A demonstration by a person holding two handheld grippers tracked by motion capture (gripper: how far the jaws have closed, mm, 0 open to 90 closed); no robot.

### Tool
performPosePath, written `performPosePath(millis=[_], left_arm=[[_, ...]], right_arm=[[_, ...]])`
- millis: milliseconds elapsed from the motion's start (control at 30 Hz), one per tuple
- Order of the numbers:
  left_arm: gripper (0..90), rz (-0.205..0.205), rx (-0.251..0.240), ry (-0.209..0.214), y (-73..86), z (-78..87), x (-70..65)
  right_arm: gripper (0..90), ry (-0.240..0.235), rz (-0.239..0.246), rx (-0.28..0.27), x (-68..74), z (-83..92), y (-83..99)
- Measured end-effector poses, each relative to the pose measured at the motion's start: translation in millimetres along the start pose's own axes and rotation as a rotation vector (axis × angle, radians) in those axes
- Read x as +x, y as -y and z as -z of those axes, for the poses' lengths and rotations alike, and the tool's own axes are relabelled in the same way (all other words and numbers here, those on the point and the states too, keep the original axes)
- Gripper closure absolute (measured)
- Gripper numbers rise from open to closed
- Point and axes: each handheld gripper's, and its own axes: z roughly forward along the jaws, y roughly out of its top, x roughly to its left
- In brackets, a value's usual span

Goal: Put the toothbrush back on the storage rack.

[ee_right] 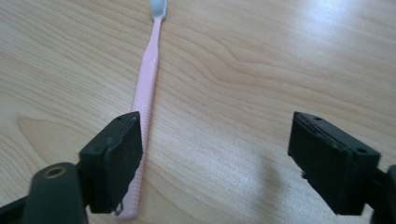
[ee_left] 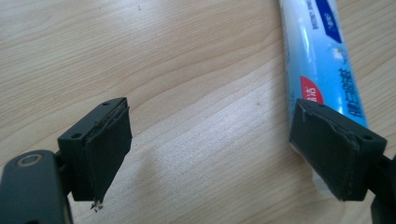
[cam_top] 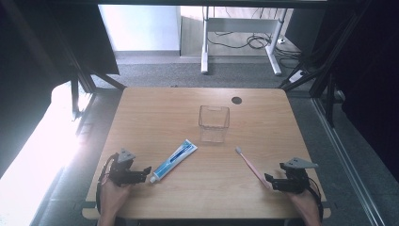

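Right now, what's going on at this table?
A person holds a gripper in each hand over a wooden table. The left gripper, jaws open, sits beside the cap end of a toothpaste tube. The right gripper, also open, is at the handle end of a pink toothbrush. A clear container stands empty behind them.
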Motion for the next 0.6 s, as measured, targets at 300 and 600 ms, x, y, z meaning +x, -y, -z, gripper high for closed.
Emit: performPosePath(millis=[300, 600], left_arm=[[13.0, 0.003, -0.001, 0.012, 1.8, -3.9, 0.6], [13.1, 0.018, -0.036, 0.029, 1.5, -3.7, 1.4]], right_arm=[[14.7, 0.002, 0.04, -0.007, 3.9, -0.6, -1.0], [14.0, 0.002, 0.053, -0.005, 5.3, -0.5, -1.2]])
